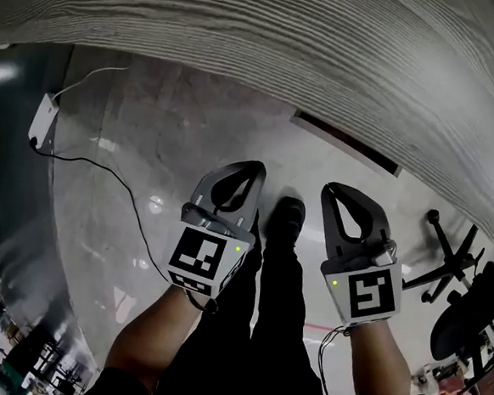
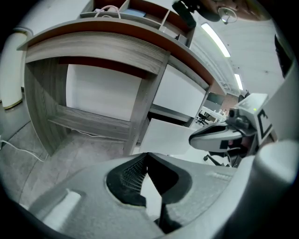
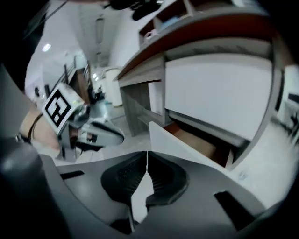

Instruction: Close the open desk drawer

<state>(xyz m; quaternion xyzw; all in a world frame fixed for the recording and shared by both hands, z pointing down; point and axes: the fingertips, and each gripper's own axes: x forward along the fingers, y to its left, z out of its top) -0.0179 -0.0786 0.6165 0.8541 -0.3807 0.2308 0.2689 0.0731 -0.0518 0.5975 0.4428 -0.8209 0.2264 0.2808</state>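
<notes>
The open desk drawer [image 3: 187,145] has a white front and a brown inside, and it juts out below the white desk panel. It also shows in the left gripper view, drawer [image 2: 170,137], and as a dark slot under the desk edge, drawer [image 1: 347,143]. My left gripper [image 1: 253,169] and right gripper [image 1: 333,191] hang side by side above the floor, short of the drawer and touching nothing. The left gripper [image 2: 145,157] is shut with its tips together and empty. The right gripper [image 3: 147,156] is also shut on nothing.
The grey wood-grain desk top [image 1: 244,22] spans the top of the head view. A white power adapter [image 1: 44,118] with a black cable [image 1: 112,176] lies on the floor at left. An office chair base [image 1: 445,259] stands at right. The person's shoe [image 1: 286,216] is between the grippers.
</notes>
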